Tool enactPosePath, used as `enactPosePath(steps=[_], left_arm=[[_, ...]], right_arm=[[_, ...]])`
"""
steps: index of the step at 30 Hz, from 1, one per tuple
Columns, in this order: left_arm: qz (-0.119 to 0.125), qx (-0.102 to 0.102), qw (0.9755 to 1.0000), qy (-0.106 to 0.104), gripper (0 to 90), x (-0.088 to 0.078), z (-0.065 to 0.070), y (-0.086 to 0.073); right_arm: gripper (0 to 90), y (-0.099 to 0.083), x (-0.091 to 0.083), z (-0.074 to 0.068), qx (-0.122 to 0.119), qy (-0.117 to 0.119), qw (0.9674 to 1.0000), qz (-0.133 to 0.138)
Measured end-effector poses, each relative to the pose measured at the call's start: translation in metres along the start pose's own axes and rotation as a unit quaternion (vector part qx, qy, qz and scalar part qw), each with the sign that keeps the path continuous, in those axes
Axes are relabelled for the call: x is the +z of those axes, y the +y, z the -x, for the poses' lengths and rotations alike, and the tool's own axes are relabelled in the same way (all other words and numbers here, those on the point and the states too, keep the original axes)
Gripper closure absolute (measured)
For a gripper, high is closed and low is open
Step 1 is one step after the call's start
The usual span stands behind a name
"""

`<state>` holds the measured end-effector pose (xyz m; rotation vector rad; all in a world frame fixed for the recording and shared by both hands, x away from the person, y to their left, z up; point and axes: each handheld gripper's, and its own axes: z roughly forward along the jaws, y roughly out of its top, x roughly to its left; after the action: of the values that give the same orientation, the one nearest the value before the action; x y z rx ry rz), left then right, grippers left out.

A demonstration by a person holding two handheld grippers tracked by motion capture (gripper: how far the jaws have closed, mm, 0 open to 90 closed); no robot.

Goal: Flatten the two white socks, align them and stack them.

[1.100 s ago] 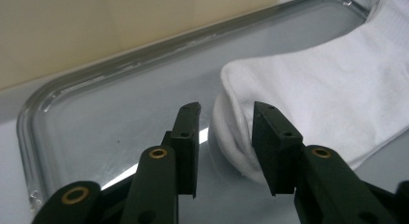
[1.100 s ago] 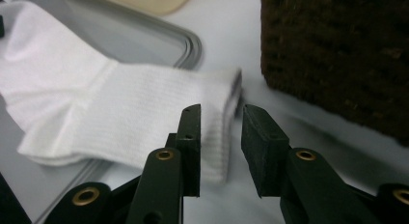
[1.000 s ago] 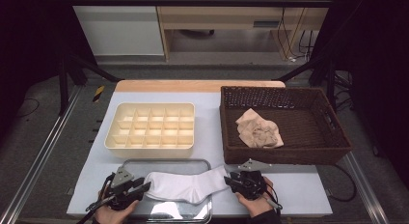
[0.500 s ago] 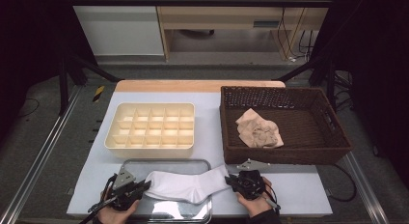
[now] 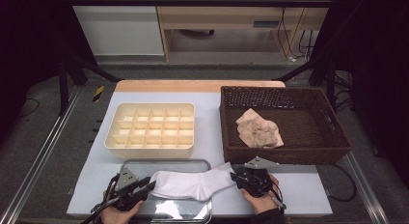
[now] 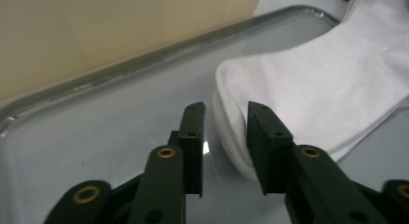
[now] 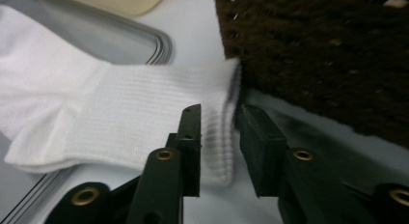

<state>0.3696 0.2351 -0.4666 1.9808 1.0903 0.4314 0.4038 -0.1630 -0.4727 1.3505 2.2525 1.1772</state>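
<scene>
A white sock (image 5: 193, 184) lies flat across the metal tray (image 5: 166, 162), its cuff reaching off the tray's right end onto the table. My left gripper (image 5: 150, 185) is at the toe end. In the left gripper view its jaws (image 6: 224, 113) have just been opening and stand apart around the sock's toe edge (image 6: 308, 98), with a gap at one pad. My right gripper (image 5: 234, 178) is at the cuff. Its jaws (image 7: 219, 115) have also just been opening, with the ribbed cuff (image 7: 120, 122) loose between them.
A cream compartment box (image 5: 150, 125) sits behind the tray. A dark wicker basket (image 5: 284, 154) at the right holds a crumpled beige cloth (image 5: 259, 129); its wall (image 7: 328, 55) stands close beside my right gripper. The table's front edge is just below both hands.
Both hands and the sock keep their places. At this size no jaw motion can be made out in the high view.
</scene>
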Motion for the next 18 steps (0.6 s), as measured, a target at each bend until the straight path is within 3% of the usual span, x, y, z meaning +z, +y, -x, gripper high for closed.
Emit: enactPosePath(steps=[4,8,18], left_arm=[[0.021,-0.010,0.9997,-0.006,59.4,-0.009,-0.004,0.007],[0.033,-0.005,0.9994,-0.011,58.1,-0.013,-0.004,0.015],[0.043,0.022,0.9984,-0.029,59.3,-0.004,0.018,0.041]], right_arm=[[64.1,0.003,-0.008,0.005,0.000,-0.008,0.9997,0.022],[62.2,0.003,-0.016,0.011,0.006,-0.012,0.9993,0.034],[59.9,0.001,-0.021,0.011,0.002,-0.014,0.9991,0.041]])
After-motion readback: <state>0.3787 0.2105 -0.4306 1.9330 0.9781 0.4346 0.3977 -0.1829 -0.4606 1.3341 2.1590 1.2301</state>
